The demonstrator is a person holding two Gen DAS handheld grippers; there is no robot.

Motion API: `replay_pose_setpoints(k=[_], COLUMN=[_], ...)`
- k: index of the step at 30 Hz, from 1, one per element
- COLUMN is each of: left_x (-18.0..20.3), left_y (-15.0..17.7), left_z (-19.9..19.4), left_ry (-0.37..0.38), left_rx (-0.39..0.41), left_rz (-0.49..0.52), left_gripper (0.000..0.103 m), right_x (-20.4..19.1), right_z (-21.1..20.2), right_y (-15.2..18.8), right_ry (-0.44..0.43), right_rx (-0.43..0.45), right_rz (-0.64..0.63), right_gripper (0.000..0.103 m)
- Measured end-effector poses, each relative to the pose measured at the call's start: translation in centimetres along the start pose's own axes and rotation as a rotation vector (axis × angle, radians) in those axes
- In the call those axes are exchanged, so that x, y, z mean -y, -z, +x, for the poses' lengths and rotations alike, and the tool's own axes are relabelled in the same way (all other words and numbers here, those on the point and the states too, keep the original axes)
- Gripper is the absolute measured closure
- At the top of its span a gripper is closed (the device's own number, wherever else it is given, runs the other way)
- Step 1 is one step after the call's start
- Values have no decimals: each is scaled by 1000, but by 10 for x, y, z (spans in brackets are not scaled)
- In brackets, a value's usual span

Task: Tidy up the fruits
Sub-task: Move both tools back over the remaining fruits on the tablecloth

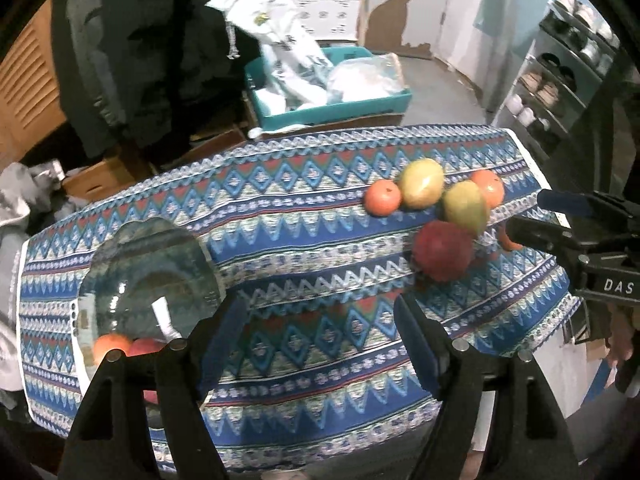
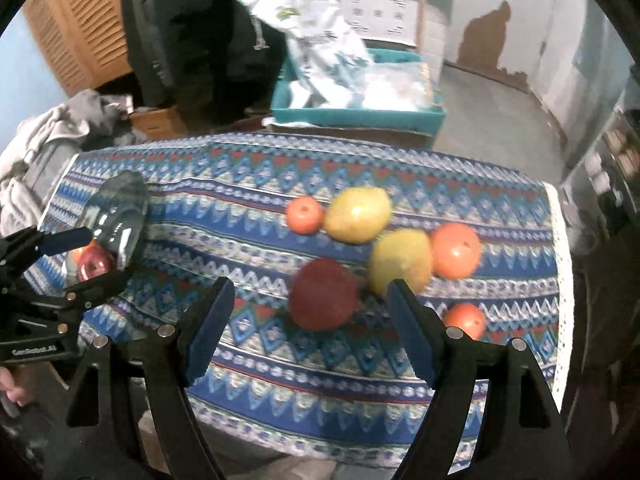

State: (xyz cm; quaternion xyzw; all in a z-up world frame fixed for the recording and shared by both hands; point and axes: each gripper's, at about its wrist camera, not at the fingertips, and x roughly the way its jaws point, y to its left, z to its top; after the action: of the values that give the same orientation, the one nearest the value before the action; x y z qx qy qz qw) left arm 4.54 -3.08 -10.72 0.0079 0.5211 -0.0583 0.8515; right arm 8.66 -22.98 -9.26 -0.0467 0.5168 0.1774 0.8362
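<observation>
I saw the round dark-red fruit near the table's right edge — blurred, axis unclear; my left gripper and right gripper gaped empty.

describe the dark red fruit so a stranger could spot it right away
On the patterned tablecloth, find the loose fruit cluster. The dark red fruit lies at its near edge. Its neighbours are yellow-green or orange; it alone is deep red.

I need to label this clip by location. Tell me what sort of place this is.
Probably a lived-in home, perhaps an entry or storage room: a shoe rack by the wall, a pile of clothes, a teal bin of bags on the floor, and fruit on a patterned tablecloth.
</observation>
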Motion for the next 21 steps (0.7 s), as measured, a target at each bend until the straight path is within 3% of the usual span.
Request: replay_pose_setpoints(k=[21], left_x=[78], left_y=[-24], left_z=[54], left_ry=[96], left_rx=[-94], left_rz=[95], left_gripper=[23], right_x=[91], right_z=[13], right_y=[29], right_ry=[80], right_rx=[-51], right_rz=[111], right_gripper=[24])
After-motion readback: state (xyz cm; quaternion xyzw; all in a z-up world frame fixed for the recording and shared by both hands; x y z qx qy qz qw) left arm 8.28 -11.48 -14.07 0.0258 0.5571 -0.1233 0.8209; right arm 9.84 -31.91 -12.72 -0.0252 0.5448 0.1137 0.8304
